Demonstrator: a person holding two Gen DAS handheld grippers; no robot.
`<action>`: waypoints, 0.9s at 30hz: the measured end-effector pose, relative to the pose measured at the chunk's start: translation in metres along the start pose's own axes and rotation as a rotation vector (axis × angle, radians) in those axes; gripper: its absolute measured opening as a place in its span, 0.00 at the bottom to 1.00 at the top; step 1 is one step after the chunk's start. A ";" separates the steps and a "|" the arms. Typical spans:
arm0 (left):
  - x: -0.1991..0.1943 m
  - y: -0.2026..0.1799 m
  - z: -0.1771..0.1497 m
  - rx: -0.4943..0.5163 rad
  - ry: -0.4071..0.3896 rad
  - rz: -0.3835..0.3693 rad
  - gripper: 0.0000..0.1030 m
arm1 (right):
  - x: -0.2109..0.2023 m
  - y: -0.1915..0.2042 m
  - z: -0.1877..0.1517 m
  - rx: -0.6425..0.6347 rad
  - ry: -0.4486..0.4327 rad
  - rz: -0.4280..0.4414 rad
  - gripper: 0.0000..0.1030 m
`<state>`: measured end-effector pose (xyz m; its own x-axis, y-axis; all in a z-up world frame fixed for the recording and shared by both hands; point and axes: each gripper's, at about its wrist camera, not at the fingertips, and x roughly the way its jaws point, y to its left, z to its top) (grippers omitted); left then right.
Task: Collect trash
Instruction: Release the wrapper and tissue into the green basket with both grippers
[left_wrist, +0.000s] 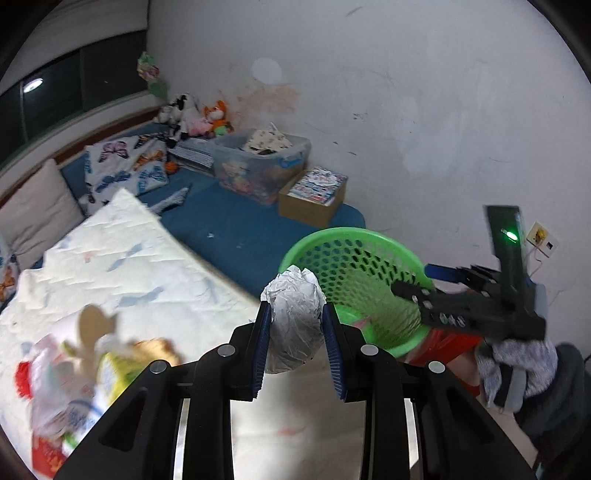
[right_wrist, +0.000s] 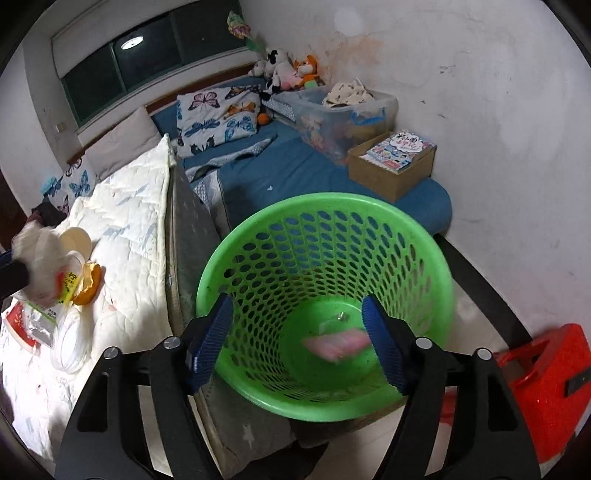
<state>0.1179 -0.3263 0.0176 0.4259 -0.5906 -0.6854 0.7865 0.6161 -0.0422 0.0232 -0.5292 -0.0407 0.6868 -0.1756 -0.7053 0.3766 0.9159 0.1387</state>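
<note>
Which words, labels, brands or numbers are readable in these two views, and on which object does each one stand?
No text can be read with certainty.
Book in the cardboard box: large Chinese characters on the cover, too small to read.
Yellow packet on the white quilt: dark characters, blurred.
Clear storage bin: blue marking, unreadable.

Green basket seen from above between spread blue pads

The right gripper (right_wrist: 297, 341) is held over the green perforated basket (right_wrist: 280, 236), its jaws apart with nothing between them. A blurred pink item (right_wrist: 338, 345), possibly a wrapper, is seen at the basket's bottom. Wrappers and cups (right_wrist: 62, 295) are scattered on the white quilt (right_wrist: 129, 229) at left.
</note>
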 end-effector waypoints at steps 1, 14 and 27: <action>0.007 -0.004 0.004 0.006 0.004 -0.004 0.27 | -0.004 -0.003 -0.001 -0.001 -0.009 -0.016 0.78; 0.092 -0.049 0.031 0.051 0.094 -0.078 0.32 | -0.044 -0.025 -0.029 -0.009 -0.070 -0.090 0.83; 0.075 -0.038 0.021 0.015 0.064 -0.045 0.54 | -0.059 -0.010 -0.033 0.004 -0.071 -0.012 0.83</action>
<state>0.1294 -0.4049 -0.0167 0.3611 -0.5822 -0.7284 0.8108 0.5819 -0.0632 -0.0418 -0.5163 -0.0239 0.7245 -0.2115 -0.6560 0.3875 0.9121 0.1340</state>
